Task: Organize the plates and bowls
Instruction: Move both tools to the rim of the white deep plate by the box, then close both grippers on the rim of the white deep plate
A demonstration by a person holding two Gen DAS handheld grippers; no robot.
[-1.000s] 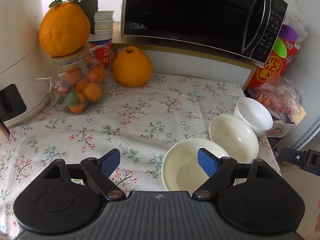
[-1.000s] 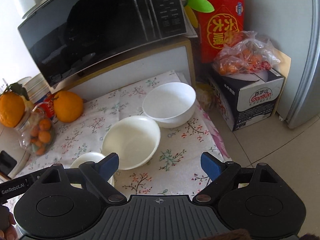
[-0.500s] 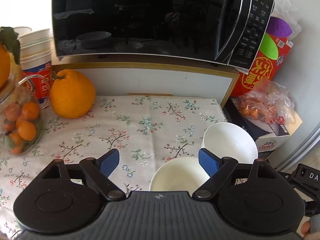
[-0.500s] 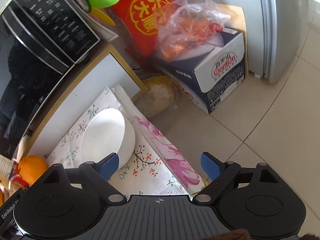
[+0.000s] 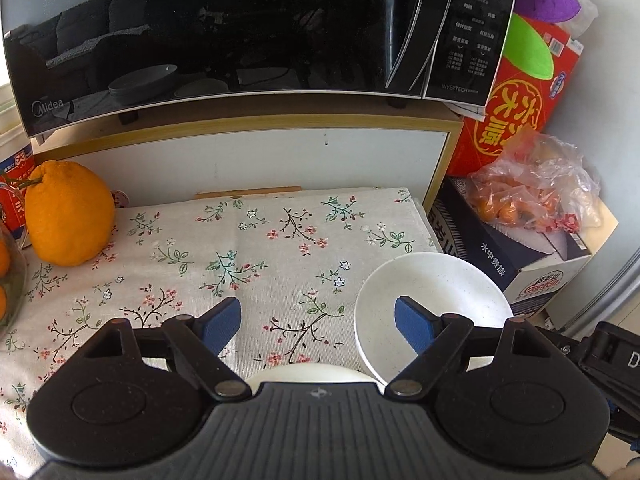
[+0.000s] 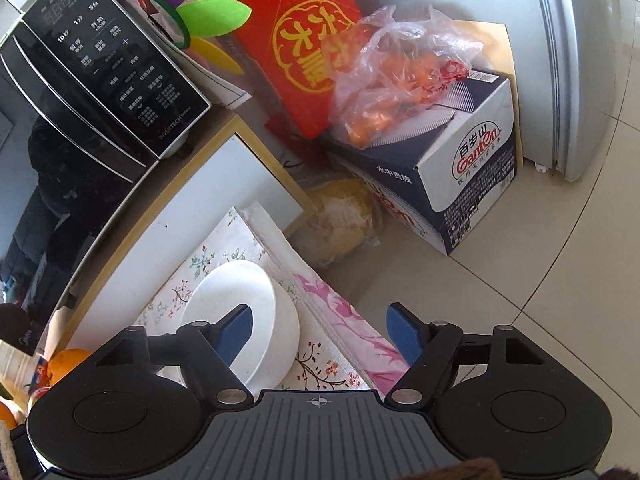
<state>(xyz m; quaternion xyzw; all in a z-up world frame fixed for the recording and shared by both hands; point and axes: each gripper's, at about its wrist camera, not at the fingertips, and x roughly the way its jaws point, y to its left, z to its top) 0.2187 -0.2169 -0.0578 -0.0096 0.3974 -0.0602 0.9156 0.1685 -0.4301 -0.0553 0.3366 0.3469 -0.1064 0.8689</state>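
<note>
A white bowl point(image 5: 440, 292) sits at the right end of the floral tablecloth point(image 5: 260, 248); it also shows in the right wrist view point(image 6: 256, 300). The rim of a cream bowl point(image 5: 312, 372) peeks out just below my left gripper point(image 5: 318, 322), which is open and empty, its right finger over the white bowl's inside. My right gripper point(image 6: 320, 336) is open and empty, its left finger point(image 6: 236, 332) over the white bowl, its right finger beyond the table edge above the floor.
A black microwave point(image 5: 240, 32) stands on a shelf behind the table. A large orange fruit point(image 5: 68, 212) sits at the left. A blue box point(image 6: 452, 176) with a bag of oranges point(image 6: 396, 92) and a red box point(image 6: 304, 40) stand on the floor to the right.
Both grippers have moved right and closer to the white bowl. The cream bowl has slid under the left gripper's body; the third bowl has left view. The right view swung toward the floor.
</note>
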